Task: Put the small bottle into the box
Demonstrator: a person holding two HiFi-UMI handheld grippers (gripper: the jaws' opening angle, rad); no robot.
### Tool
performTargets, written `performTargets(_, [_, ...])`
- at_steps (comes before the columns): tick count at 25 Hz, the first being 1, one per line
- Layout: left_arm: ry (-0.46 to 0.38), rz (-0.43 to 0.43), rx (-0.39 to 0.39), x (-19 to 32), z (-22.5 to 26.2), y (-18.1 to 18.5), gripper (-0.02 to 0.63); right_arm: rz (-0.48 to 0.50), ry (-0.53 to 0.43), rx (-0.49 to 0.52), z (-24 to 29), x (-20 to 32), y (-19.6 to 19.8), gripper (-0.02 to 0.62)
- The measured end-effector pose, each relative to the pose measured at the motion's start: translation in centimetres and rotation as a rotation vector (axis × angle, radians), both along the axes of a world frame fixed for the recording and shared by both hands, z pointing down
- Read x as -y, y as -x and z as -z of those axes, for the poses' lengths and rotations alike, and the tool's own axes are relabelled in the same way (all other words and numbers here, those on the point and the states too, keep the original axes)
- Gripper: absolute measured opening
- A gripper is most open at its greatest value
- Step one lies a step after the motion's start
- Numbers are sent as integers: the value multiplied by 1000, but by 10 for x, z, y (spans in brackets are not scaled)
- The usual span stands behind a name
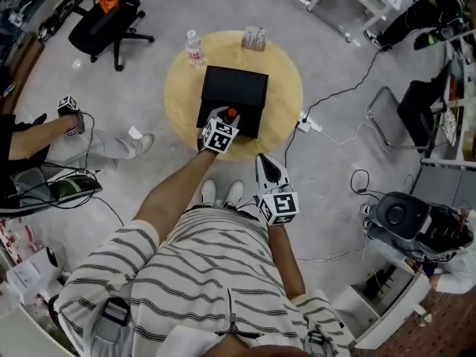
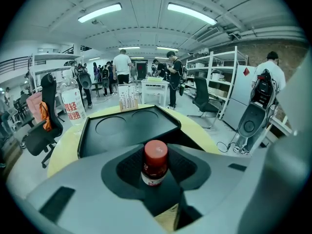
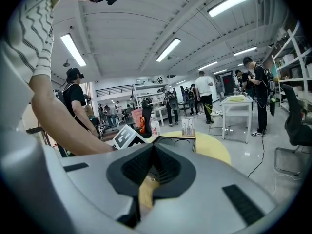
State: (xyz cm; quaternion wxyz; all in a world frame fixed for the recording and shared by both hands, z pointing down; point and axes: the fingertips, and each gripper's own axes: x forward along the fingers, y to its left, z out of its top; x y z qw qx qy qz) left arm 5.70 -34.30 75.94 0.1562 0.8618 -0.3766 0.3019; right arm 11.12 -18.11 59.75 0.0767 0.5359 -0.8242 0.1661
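A small bottle (image 1: 231,114) with a red cap (image 2: 156,152) stands upright between the jaws of my left gripper (image 1: 225,117), which is shut on it. It is at the near edge of the open black box (image 1: 234,94) on the round wooden table (image 1: 286,80). In the left gripper view the box (image 2: 129,128) lies right ahead, with two round recesses in its floor. My right gripper (image 1: 265,161) hangs off the table's near right edge, shut with nothing in it (image 3: 153,162).
A clear water bottle (image 1: 194,48) and a small carton (image 1: 254,37) stand at the table's far edge. A power strip and cable (image 1: 309,125) lie on the floor at the right. An office chair (image 1: 108,17) and seated people surround the table.
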Motion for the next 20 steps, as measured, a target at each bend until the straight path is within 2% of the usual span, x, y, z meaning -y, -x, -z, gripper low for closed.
performTargets(20, [18, 8, 1, -3, 1, -2, 164, 18, -6, 16, 0, -1, 2, 18])
